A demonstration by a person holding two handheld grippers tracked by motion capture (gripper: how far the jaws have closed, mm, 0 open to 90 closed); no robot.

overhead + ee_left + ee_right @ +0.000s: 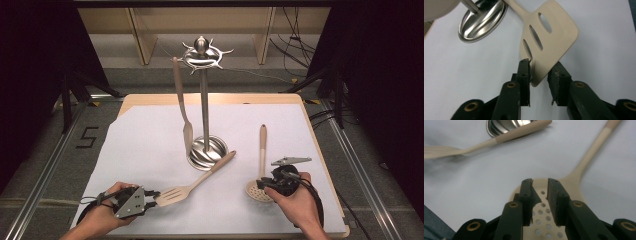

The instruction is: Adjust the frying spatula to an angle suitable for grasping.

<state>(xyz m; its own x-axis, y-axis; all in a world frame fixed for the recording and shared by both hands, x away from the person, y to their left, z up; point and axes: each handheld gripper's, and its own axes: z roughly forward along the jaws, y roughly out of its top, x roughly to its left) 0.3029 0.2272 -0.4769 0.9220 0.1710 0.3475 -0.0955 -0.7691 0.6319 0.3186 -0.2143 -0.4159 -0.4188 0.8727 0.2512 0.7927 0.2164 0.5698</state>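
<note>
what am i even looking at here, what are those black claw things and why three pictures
No robot here: a person holds a hand-held claw in each hand. The high view looks down on the table, covered in white paper. The other two pictures come from cameras riding on each claw, looking along its black jaws.

On the table stands a steel utensil stand with one beige utensil hanging from it. A slotted spatula lies with its handle resting on the stand's base, and a perforated skimmer lies to the right.

The left claw has its open jaws around a corner of the spatula's blade. The right claw hovers, slightly open, over the skimmer's head. Nothing is lifted yet.
</note>
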